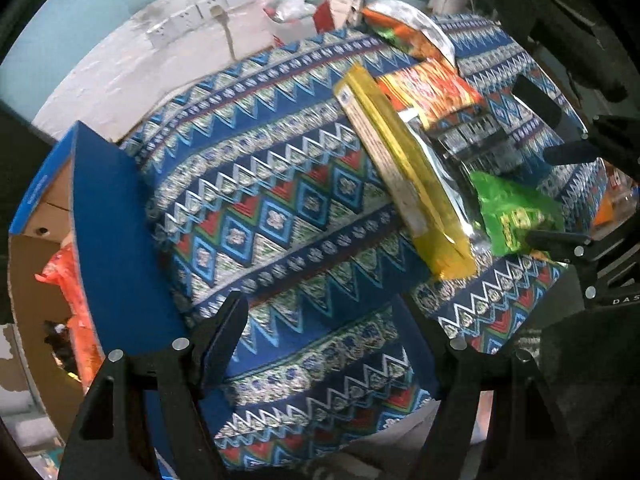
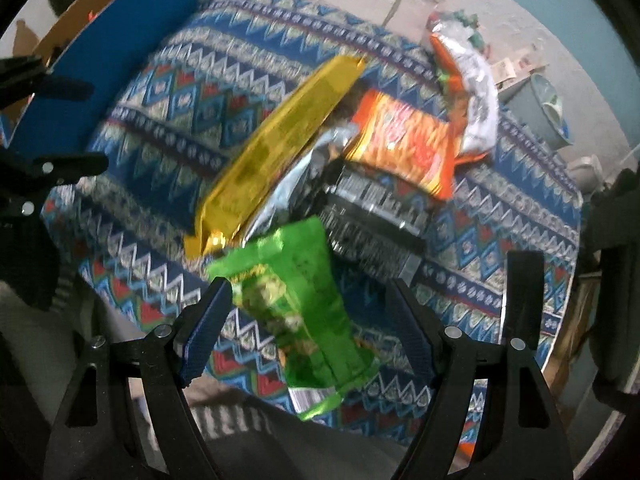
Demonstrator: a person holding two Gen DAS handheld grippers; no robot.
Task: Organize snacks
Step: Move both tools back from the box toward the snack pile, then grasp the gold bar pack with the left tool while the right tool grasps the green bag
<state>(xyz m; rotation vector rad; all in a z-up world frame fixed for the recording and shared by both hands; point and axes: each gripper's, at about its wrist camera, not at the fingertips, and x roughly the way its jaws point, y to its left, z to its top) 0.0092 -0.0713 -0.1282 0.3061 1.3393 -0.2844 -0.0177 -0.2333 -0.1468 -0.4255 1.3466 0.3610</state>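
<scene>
Early stage: one orange packet [image 1: 76, 304], possibly more, already in blue box [image 1: 116, 240] at worktop [image 1: 256, 184] edge

Left on cloth: yellow pack [image 2: 276, 148], green pouch [image 2: 304, 316], orange bag [image 2: 404, 144], black-silver pack [image 2: 372, 216]

Right tool [image 2: 316, 320] agape astride green pouch, no grip; left tool [image 1: 324, 332] agape, empty

A patterned blue cloth [image 1: 256, 200] is spread over the table beneath the tongs. Beyond the tongs, a row of white wall sockets [image 1: 200, 16] is mounted on the pale wall [image 1: 120, 72], with one plug and cable [image 1: 228, 36] inserted. A grey-blue bin [image 2: 540, 108] is seen beyond the table edge, to the right.
</scene>
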